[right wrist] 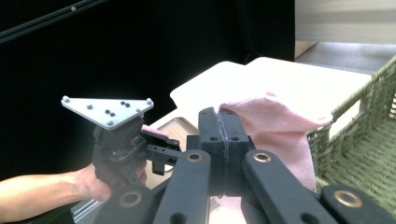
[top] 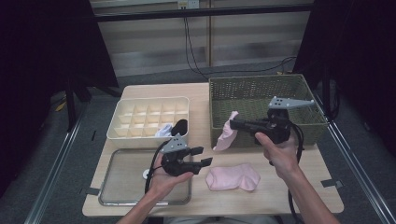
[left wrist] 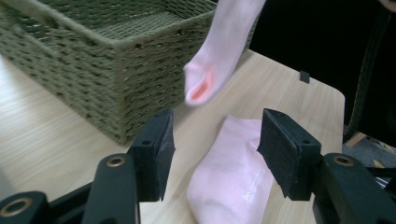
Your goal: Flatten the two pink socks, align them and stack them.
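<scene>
The right gripper, held level and pointing left before the basket, pinches a hanging pink sock. The left gripper, jaws spread and empty, points at the second sock lying on the worktop.

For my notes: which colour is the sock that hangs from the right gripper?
Pale pink sock, clearest in the left gripper view.
</scene>
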### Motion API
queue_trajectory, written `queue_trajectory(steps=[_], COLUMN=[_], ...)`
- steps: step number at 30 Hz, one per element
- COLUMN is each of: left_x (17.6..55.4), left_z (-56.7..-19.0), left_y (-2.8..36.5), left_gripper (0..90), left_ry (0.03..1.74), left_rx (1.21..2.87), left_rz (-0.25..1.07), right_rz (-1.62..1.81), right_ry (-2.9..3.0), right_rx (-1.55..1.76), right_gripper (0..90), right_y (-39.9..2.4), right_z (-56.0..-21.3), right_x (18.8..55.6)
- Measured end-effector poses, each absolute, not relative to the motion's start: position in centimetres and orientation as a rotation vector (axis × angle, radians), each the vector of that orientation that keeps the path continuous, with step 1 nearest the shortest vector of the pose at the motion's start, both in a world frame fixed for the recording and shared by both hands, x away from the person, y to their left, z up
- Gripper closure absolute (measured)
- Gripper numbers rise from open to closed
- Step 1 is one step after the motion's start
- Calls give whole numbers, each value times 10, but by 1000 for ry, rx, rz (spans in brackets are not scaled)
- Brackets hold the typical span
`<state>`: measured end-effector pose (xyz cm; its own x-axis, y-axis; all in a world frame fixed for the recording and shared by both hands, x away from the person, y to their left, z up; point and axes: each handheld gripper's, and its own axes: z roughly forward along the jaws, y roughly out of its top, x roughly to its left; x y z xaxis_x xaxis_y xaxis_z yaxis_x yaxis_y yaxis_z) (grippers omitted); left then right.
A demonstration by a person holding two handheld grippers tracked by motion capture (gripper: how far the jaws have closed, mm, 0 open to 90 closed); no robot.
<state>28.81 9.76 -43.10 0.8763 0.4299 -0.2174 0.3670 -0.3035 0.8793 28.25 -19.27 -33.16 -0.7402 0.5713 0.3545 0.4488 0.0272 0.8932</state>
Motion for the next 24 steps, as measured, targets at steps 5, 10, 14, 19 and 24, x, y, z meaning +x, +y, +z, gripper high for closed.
queue_trajectory(steps=[5, 10, 14, 19, 24], left_x=[292, 296, 296, 292, 285], left_z=[-437, -443, -444, -444, -445], left_y=[85, 79, 79, 86, 94], left_gripper=[542, 675, 879, 893, 893], left_ry=[576, 568, 549, 571, 585], left_rx=[1940, 1954, 1977, 1986, 2022], left_rz=[64, 46, 39, 46, 54], right_rz=[1827, 1816, 1806, 1785, 1759], right_ry=[2194, 2224, 2240, 2237, 2229], right_rx=[1109, 1116, 1135, 1174, 1235], right_gripper=[900, 900, 900, 900, 900], right_y=[-191, -187, -187, -194, -208], right_z=[-343, -351, -358, -367, -381], right_x=[284, 283, 283, 283, 278])
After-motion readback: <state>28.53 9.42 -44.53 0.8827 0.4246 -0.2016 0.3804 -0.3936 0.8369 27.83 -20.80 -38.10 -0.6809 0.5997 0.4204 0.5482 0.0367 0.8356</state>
